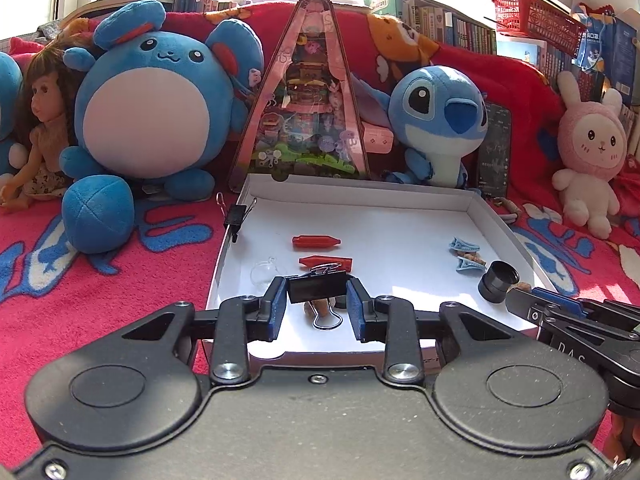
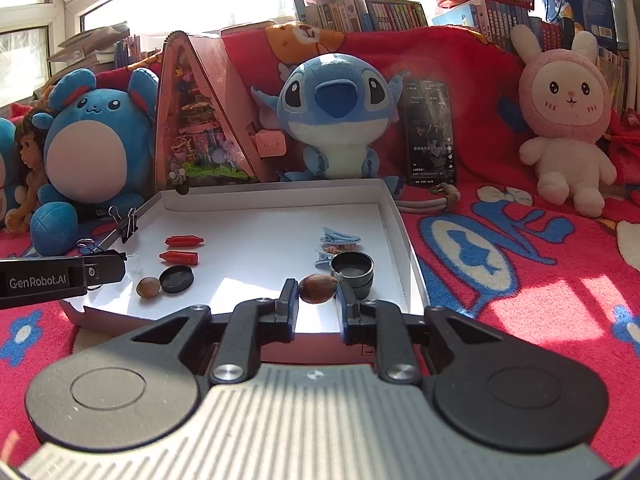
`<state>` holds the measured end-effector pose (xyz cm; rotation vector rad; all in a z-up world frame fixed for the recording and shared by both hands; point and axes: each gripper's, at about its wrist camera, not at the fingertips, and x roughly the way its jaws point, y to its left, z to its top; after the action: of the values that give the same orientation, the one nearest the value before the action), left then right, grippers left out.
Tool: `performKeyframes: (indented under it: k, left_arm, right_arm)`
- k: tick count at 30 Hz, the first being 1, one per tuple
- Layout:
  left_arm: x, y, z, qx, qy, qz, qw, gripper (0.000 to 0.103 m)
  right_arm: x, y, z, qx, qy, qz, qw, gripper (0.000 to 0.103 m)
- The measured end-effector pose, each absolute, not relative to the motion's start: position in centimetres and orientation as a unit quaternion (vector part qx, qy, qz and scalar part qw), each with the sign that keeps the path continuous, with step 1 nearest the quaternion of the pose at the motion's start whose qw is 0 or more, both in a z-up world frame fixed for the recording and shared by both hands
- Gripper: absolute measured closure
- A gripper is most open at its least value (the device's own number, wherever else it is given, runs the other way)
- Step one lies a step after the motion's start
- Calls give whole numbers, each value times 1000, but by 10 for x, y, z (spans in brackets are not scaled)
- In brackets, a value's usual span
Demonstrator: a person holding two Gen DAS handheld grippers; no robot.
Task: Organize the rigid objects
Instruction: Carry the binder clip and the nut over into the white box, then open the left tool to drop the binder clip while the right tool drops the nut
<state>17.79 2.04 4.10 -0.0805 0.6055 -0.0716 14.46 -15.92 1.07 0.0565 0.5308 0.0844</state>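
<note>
My left gripper (image 1: 317,292) is shut on a black binder clip (image 1: 318,287) over the near edge of the white box lid (image 1: 360,194). My right gripper (image 2: 318,290) is shut on a brown nut (image 2: 317,288) above the lid's near right part. In the lid lie two red caps (image 1: 316,241) (image 1: 326,263), two blue hair clips (image 1: 464,245) (image 1: 472,266), a black round container (image 1: 498,280), its flat black cap (image 2: 176,278), a second nut (image 2: 148,287) and a clear glass ball (image 1: 266,272). Another binder clip (image 1: 236,214) is clamped on the lid's left wall.
Plush toys, a doll (image 1: 38,128), a triangular pink toy box (image 1: 304,112) and a phone (image 2: 430,132) stand behind the lid on a red blanket. Books and a red basket (image 1: 528,12) line the back.
</note>
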Motion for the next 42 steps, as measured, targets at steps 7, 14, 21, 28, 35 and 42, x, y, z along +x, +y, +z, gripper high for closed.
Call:
performKeyframes:
  k: [7,14,21,28,35,42]
  left_arm:
    - [191,17,34,-30,308,-27,951,72]
    - [198,15,25,-24,315,-19,949,72]
    - [203,11,19,-15,321,-17,947,72]
    - [205,9,16,-6,320,-16,947,72]
    - [200,9,18,-5,315,-21,949,65]
    - [183,8,31,-1,302,-36,953,33]
  right_arm:
    - [161,-155,6,26,277,40,960,79]
    - [174,-153,-2,24,293,35,955,79]
    - [184,-154,-9,30,310,31,950,79]
    - [187,-154,-12,25,315,30,948,79]
    - [185,-154,-10,35,313,34,949,70]
    - [172,-158,-2,45,303,43,951,42]
